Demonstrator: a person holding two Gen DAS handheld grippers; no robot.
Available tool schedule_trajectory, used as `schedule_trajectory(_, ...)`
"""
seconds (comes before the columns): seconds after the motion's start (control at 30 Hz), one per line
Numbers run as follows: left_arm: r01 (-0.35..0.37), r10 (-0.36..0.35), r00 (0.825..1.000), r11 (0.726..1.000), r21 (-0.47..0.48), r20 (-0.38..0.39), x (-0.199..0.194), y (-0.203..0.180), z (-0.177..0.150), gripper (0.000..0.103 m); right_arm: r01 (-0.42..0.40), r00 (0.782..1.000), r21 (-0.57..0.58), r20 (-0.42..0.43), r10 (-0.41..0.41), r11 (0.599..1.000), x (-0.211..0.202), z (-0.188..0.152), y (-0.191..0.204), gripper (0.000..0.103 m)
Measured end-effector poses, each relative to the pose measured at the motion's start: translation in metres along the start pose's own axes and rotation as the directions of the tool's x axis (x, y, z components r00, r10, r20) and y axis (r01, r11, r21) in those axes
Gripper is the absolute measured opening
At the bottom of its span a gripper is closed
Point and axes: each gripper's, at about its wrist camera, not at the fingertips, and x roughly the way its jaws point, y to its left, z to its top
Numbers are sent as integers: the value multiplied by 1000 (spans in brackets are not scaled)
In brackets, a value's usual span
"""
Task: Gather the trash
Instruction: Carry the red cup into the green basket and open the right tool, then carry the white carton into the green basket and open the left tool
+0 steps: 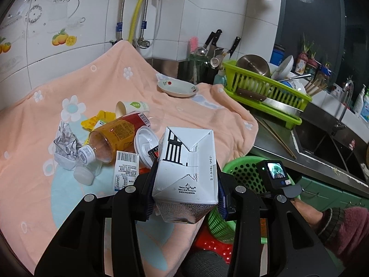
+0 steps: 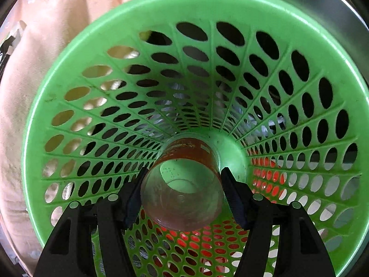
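Left wrist view: left hand-held gripper [image 1: 185, 184] is pinching a white milk carton [image 1: 186, 173], jaws pressed on its two sides, carton lifted off the cloth and tilted toward the camera. The rest of the trash lies on the peach cloth [image 1: 46, 184] covering the table, all left of the carton: an amber plastic bottle [image 1: 115, 136] lying down, a paper cup [image 1: 131, 108] on its side behind it, crumpled foil [image 1: 65, 145], a yellow wrapper [image 1: 99, 121], a small white bottle [image 1: 86, 164], a white lid [image 1: 145, 140], a barcode label [image 1: 126, 173]. The green basket [image 1: 244, 173] sits just right of the carton, below the table edge. The right hand-held gripper's body with its small screen [image 1: 275, 173] hangs over the basket; the person's right hand [image 1: 306, 210] is behind it.

To do this well, I'd say: keep the squeeze firm, swing the carton right until it is over the basket mouth, let go only once clear of the other gripper.

Right wrist view: right hand-held gripper [image 2: 182, 189] points straight down into the green basket [image 2: 69, 57], a clear cup with an orange print [image 2: 184, 184] between its jaws. Jaws sit against the cup's sides, so pinching it by my read. The cup is deep inside; whether it touches the bottom I cannot tell. It should release first and lift straight out.
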Motion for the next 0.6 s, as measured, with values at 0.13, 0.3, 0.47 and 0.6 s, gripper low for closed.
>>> schedule_trajectory(0.13,1,-1,1000,1000,-1,-1,0,0,-1,42,-15,999,27,-29,16,1000,13,0,-6,62)
schedule_trajectory(0.3,4,-4,1000,1000,1,-6,2,-2,-3,42,-6,1000,25,-30,6,1000,18,3,-14,66)
schedule_trajectory(0.47,20,-20,1000,1000,4,-17,5,-5,-4,42,-13,1000,12,-13,13,1000,8,1,-18,66)
schedule_trajectory(0.6,42,-42,999,999,12,-23,7,-14,-5,42,-10,999,-34,33,11,999,-17,-7,-15,66)
